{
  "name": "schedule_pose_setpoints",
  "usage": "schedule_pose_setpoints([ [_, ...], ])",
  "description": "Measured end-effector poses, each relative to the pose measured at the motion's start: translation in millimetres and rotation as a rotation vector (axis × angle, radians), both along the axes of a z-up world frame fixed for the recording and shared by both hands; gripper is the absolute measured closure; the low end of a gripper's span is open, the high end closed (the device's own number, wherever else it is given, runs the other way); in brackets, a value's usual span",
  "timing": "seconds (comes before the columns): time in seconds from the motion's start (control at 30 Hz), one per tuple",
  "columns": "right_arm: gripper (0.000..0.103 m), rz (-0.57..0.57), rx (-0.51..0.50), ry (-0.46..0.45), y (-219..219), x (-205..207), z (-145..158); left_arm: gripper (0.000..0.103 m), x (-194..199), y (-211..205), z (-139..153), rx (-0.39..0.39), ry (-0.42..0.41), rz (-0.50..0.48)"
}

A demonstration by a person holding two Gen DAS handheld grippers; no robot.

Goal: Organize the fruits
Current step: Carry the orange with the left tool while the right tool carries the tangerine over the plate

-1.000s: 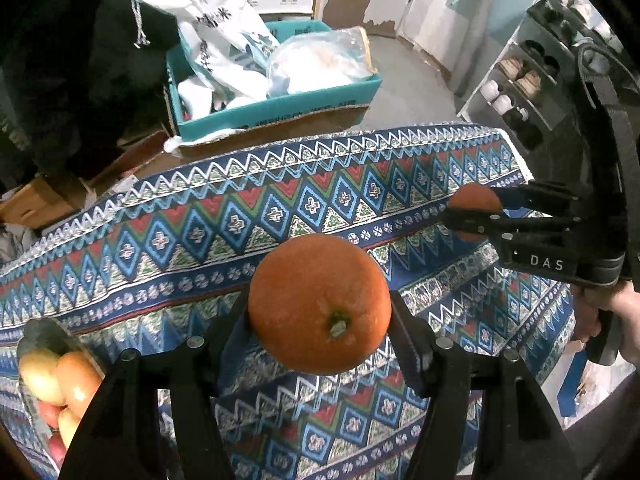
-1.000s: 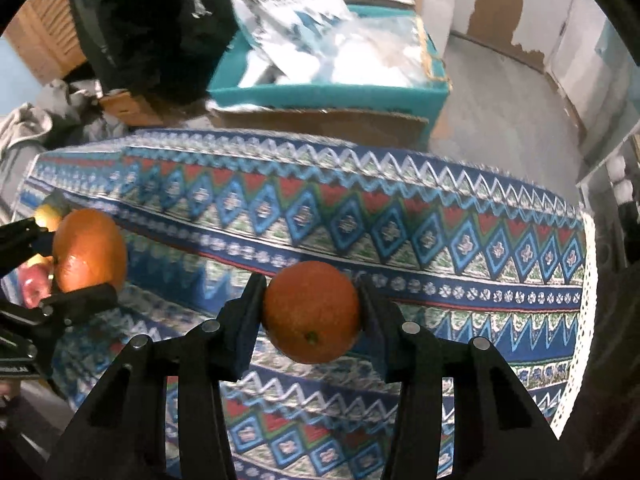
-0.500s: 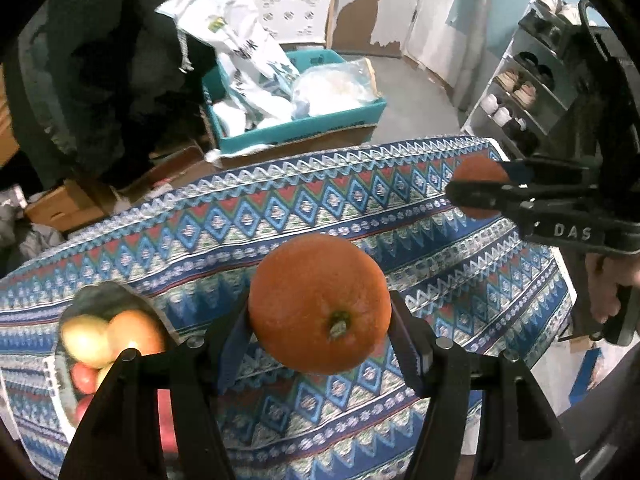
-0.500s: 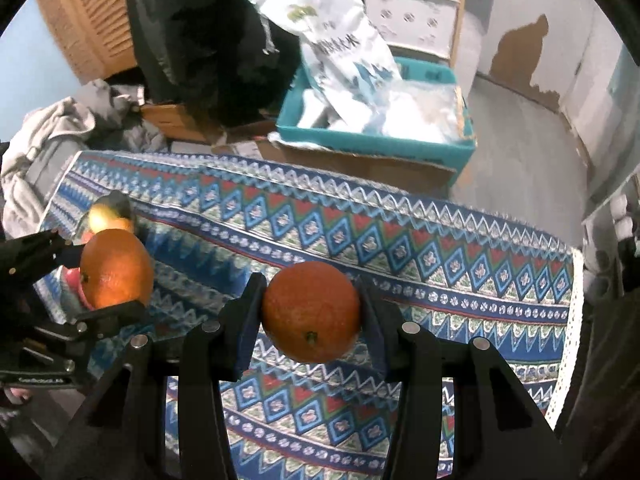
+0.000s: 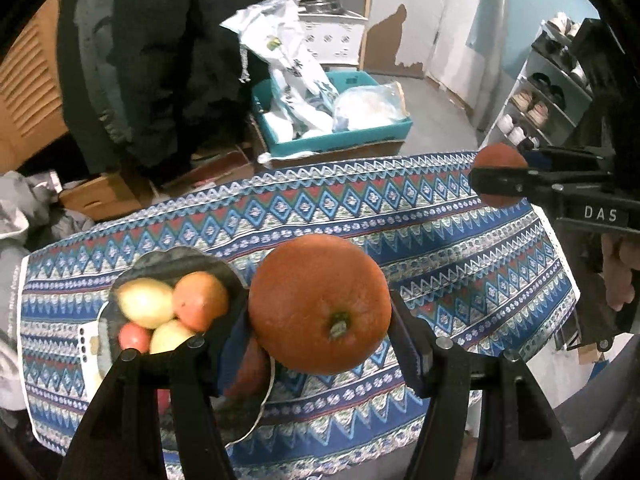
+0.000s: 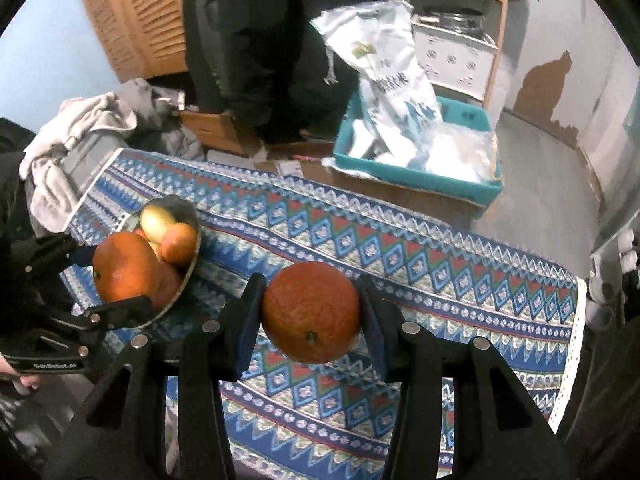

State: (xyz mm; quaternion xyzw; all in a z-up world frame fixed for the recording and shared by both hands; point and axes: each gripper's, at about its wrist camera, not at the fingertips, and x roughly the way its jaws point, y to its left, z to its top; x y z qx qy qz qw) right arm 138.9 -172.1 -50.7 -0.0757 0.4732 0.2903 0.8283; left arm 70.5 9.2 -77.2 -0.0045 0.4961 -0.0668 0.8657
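- Task looks partway done: the metal bowl [image 5: 176, 256] on the patterned tablecloth [image 5: 440, 248] already has several fruits in it, yellowish and reddish ones.
- Two left to drop in, I'd say. The left gripper [image 5: 320, 344] pinches a big orange [image 5: 320, 304] just beside the bowl.
- The right gripper [image 6: 310, 320] clamps a smaller orange [image 6: 312, 312] above the cloth.

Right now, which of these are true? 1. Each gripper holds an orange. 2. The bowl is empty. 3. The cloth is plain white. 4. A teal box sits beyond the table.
1. True: the left gripper clamps the larger orange, the right gripper the smaller orange.
2. False: the bowl already holds several fruits.
3. False: the tablecloth is blue and patterned.
4. True: the teal box holds white bags.
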Motion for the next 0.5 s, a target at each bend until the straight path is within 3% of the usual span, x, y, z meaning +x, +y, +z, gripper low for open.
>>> schedule_pose_setpoints([
  [0.5, 0.057, 0.115, 0.044, 0.024, 71.0, -16.1, 4.8, 0.037, -35.5, 58.2, -0.4, 0.022, 0.010, 0.105],
])
